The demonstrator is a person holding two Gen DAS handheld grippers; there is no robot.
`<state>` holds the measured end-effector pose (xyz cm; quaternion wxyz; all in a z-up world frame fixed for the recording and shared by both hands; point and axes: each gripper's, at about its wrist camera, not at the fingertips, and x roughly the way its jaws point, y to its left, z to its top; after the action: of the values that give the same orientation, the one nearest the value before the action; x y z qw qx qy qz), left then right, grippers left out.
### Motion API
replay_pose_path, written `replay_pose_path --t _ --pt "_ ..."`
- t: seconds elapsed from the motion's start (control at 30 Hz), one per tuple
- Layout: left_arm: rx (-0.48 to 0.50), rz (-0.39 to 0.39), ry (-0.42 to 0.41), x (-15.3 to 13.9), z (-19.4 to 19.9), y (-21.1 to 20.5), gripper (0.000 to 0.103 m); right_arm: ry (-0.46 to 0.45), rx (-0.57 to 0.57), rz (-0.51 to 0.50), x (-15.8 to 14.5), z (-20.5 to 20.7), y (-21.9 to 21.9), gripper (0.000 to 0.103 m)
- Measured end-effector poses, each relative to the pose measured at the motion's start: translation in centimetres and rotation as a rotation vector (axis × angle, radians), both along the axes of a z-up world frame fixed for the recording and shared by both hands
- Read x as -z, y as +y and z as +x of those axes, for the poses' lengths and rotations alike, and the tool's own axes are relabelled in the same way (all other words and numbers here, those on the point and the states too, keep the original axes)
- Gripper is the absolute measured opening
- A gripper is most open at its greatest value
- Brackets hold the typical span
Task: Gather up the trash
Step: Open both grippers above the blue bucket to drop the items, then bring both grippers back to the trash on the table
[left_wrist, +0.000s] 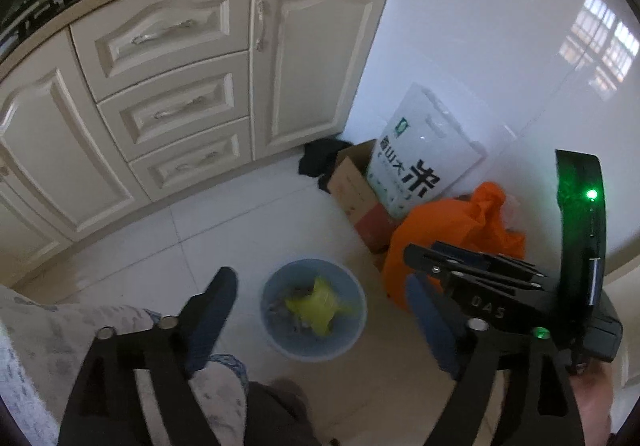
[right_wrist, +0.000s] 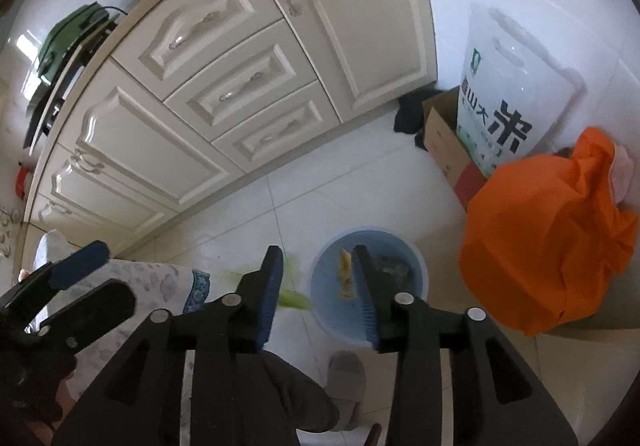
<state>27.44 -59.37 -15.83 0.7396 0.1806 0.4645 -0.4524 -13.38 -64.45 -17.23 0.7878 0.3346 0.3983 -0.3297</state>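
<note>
Left gripper [left_wrist: 320, 310] jaws wide, empty, lower centre above blue bin [left_wrist: 280, 342], yellow-green trash [left_wrist: 318, 302] inside, right gripper [right_wrist: 318, 286] jaws part-open, empty, lower centre.

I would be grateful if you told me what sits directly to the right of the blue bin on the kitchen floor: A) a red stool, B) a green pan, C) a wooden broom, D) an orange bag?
D: in both wrist views the orange bag slumps on the floor tiles just right of the blue bin, in front of the cardboard box.
</note>
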Motion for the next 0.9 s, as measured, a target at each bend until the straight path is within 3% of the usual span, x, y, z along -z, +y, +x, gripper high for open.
replay_pose_path --t 0.03,0.1,0.13,0.17,0.5,0.9 --pt "-0.008 -0.004 -0.007 -0.1 -0.3 0.1 0.093 0.002 0.002 0.001 0.0 -0.1 0.1 0.046" --pt "-0.019 -0.01 -0.019 -0.5 -0.4 -0.1 0.099 0.002 0.011 0.002 0.0 -0.3 0.2 0.07" --pt "-0.028 -0.008 -0.034 -0.8 -0.6 -0.1 0.101 -0.002 0.019 -0.003 -0.1 -0.4 0.3 0.093" --pt "-0.034 -0.012 -0.048 -1.1 -0.7 -0.1 0.101 -0.003 0.025 -0.009 -0.2 -0.5 0.4 0.103" --pt "-0.108 -0.084 -0.107 -4.2 -3.6 4.3 0.102 0.027 0.013 -0.057 -2.4 0.1 2.3 0.103" --pt "-0.242 -0.204 -0.163 -10.0 -6.3 21.5 0.102 -0.039 -0.086 -0.164 -9.1 3.5 7.8 0.103"
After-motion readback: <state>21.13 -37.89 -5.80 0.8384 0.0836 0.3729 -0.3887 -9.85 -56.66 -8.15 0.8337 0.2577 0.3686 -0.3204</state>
